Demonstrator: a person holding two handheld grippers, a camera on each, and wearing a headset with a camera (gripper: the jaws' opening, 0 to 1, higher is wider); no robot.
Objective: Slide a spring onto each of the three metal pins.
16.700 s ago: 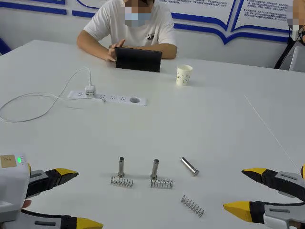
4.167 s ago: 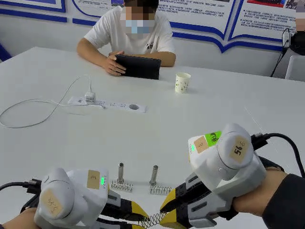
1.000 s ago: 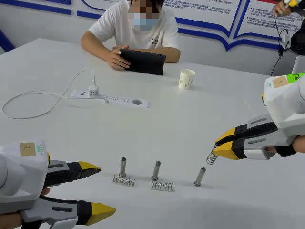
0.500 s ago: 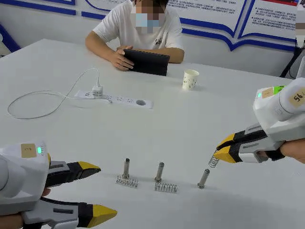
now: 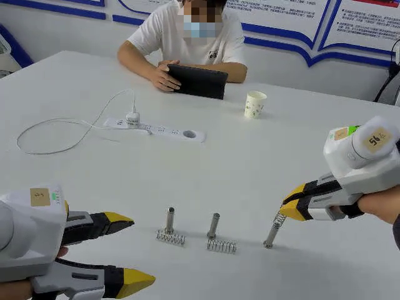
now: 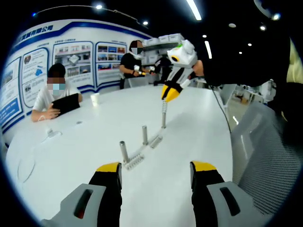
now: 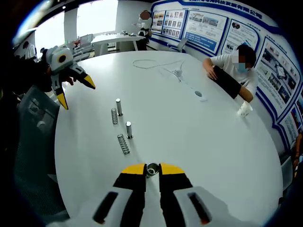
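Spring (image 5: pixel 279 219) pinched in your right gripper (image 5: pixel 289 208), coil mouth at tip of right pin (image 5: pixel 270 237), which leans. Line coil axis with pin, lower gently, release once coil seats; side push likely topples pin. Left gripper (image 5: pixel 142 250) spread wide, near left. Pins smooth steel cylinders. Loose springs (image 5: pixel 222 246), fine wire coils, lie beside other pins (image 5: pixel 214 225) on glossy white table (image 5: pixel 250 156).

An office meeting room: a large white surface (image 5: pixel 294 156), blue-bordered posters (image 5: pixel 365 22) on the far wall, a person (image 5: pixel 194 40) seated opposite with a tablet (image 5: pixel 200 81), a power strip (image 5: pixel 165 130), a paper cup (image 5: pixel 254 105).
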